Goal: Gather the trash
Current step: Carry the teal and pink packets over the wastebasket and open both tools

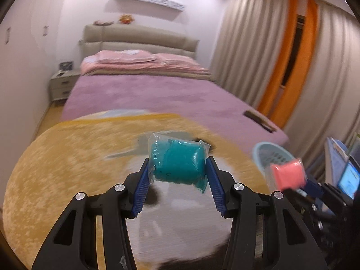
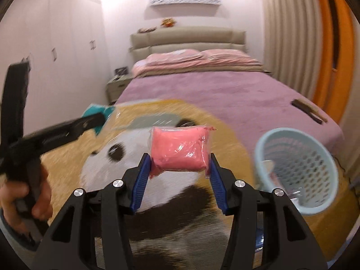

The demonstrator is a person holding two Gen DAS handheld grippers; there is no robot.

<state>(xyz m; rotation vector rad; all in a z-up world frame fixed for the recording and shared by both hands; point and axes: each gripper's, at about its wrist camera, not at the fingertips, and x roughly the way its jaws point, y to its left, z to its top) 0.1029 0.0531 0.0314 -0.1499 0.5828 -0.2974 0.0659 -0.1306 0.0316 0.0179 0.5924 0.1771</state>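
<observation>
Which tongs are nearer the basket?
Right. The right tongs, gripping a pink packet, are just beside the basket; the left tongs, gripping a teal packet, are beyond them.

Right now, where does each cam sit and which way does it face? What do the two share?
Left wrist: on the left gripper, looking along its fingers over the teal packet to the bed; the right gripper with the pink packet shows at the right edge.
Right wrist: on the right gripper, same heading, clamping the pink packet; a hand shows at left.
Shared: panda rug, blue basket, bed, both packets.
</observation>
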